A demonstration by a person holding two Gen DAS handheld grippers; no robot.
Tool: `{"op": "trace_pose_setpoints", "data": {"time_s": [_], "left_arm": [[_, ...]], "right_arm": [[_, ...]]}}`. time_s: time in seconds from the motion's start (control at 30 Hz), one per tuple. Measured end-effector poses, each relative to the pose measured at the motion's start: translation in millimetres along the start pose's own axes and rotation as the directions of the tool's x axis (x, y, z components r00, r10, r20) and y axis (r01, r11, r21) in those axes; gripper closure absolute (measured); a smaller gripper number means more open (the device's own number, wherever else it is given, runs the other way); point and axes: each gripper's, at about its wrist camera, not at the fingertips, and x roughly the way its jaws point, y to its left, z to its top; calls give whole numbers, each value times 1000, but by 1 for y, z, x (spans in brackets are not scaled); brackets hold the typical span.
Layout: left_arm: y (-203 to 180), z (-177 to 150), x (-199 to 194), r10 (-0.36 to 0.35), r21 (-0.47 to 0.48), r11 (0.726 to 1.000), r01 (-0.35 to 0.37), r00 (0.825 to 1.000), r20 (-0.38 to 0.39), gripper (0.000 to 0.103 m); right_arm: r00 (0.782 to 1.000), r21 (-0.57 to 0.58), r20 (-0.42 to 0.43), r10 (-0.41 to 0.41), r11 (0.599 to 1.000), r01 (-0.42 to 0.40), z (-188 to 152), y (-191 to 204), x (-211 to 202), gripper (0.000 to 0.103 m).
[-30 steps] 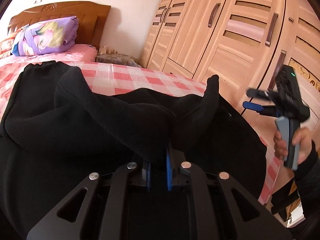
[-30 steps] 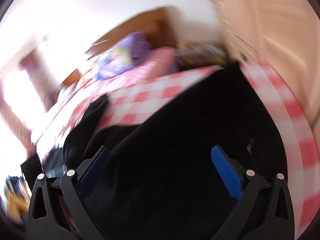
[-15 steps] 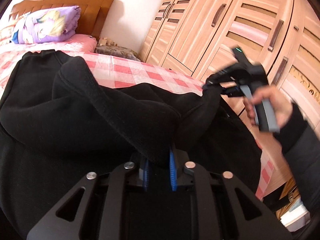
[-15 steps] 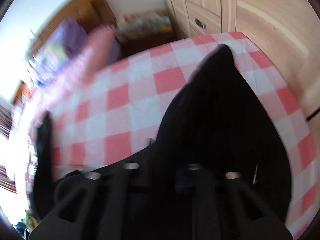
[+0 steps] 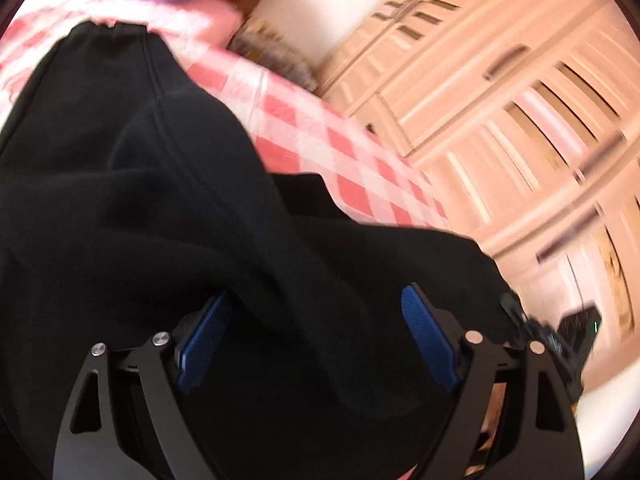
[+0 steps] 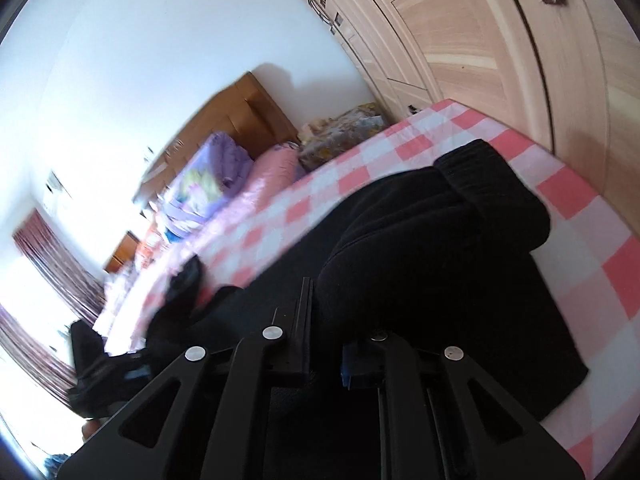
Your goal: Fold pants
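Black pants [image 5: 168,200] lie bunched on a pink-and-white checked bed [image 5: 360,184]. My left gripper [image 5: 316,340] is open, its blue pads wide apart with black cloth lying between and over them. In the right wrist view the pants [image 6: 432,232] show a ribbed cuff [image 6: 480,176] folded over near the bed's edge. My right gripper [image 6: 326,344] is shut on a fold of the pants. The right gripper also shows at the lower right of the left wrist view [image 5: 560,340].
A wooden wardrobe [image 5: 520,92] stands close along the bed's right side. A purple quilt [image 6: 208,184] and pink pillow [image 6: 276,164] lie by the wooden headboard [image 6: 248,108]. A cluttered bedside stand [image 6: 344,128] sits between bed and wardrobe.
My left gripper has let go of the pants and opened wide. My right gripper has closed on the pants by the leg end and swung round, now low beside the left one.
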Motion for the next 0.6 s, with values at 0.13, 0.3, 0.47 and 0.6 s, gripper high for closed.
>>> {"op": "trace_pose_setpoints", "data": {"time_s": [0.13,0.3,0.47,0.6], "left_arm": [[3,48,17,100,-59,993,-107,989,-107,85],[-32,134,-51,-56,56,997,44,973,223,88],[-80,102,-125,-226,364,929,61,874,429,87],[-30,5,-120,-87,371,925,-77,910,406,86]], "right_arm": [[996,77,5,84,994,-84,22,6,0,90],[967,268,86,239,930,-253,56,-15,14,90],[934,250,131,333,900,-356,33,-24,-4,90],[967,179,-62,247,956,-232,-21,-35,-8,90]]}}
